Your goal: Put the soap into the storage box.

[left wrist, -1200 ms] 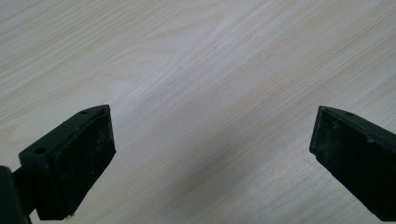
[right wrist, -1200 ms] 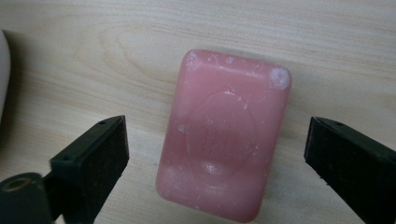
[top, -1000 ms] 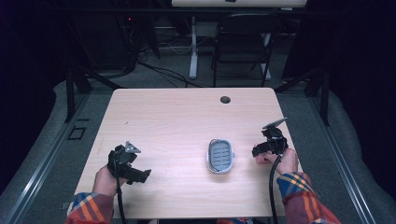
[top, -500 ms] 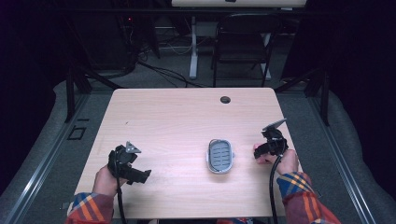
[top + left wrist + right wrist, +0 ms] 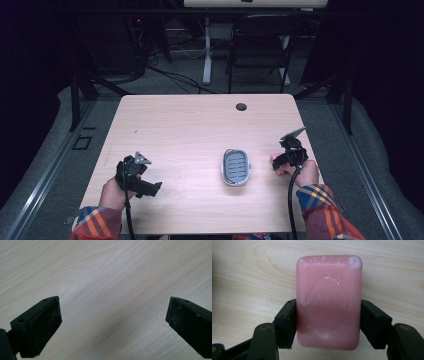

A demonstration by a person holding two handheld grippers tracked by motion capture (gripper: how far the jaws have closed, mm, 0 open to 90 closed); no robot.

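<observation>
On the left side of the table (image 5: 200,130), the left gripper (image 5: 145,186) sits low over the wood in the person's left hand (image 5: 114,194). Its jaws stand wide apart, with bare tabletop between and ahead of them in the left gripper view.

To its right, well apart from it and nearer the other gripper, a small oval soap dish (image 5: 236,167) lies flat on the table.

Just right of the dish, the right gripper (image 5: 278,161) has just been closing its jaws, and they now press on a pink bar of soap (image 5: 329,302). One pad (image 5: 287,322) meets each long side of the bar near its closer end. The rest reaches forward past the fingertips, over the table.
</observation>
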